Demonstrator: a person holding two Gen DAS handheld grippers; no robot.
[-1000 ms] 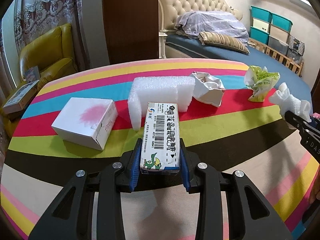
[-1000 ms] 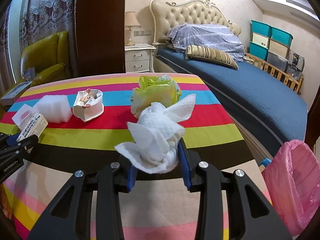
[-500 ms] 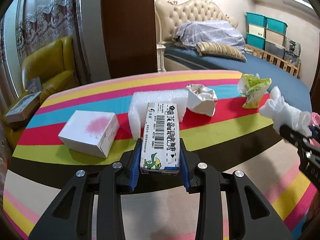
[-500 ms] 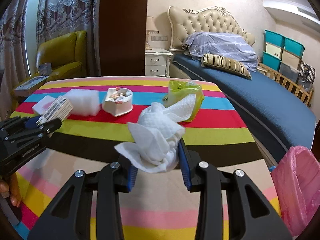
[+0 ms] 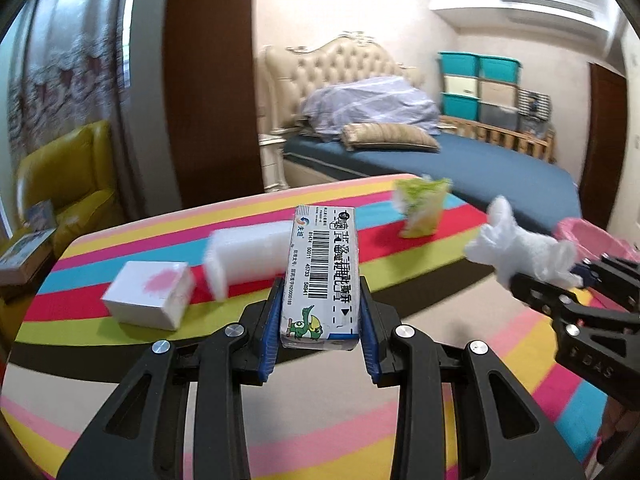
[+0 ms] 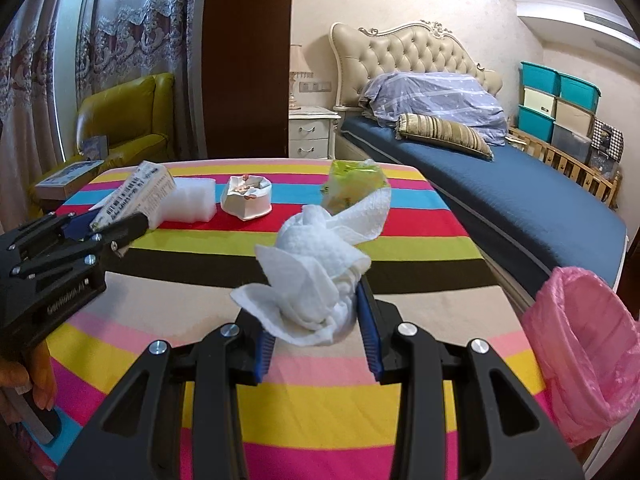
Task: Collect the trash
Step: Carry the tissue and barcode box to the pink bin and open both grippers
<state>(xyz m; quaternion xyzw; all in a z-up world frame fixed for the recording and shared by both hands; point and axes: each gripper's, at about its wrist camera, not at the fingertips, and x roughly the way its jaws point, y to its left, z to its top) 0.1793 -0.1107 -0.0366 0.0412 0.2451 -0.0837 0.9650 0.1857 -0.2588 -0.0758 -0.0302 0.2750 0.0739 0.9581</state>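
barcoded carton [image 5: 322,276] clamped in left tool [image 5: 320,320], crumpled tissue [image 6: 320,276] in right tool [image 6: 318,332]

A crumpled white paper towel [image 6: 320,276] is clamped between the blue pads of the right tool [image 6: 318,332], above the striped desk [image 6: 320,400]. At nine o'clock the left tool [image 6: 120,228] is seen, closed on a barcoded carton [image 6: 134,194]. On the desk towards eleven o'clock a white foam block [image 6: 192,200] is found, and beside it, towards twelve, an open white box [image 6: 247,198] and a green-yellow bag [image 6: 352,188]. A pink bag-lined bin [image 6: 588,344] is placed just off the desk edge at four o'clock. Fingers [image 6: 36,384] are visible at eight o'clock.
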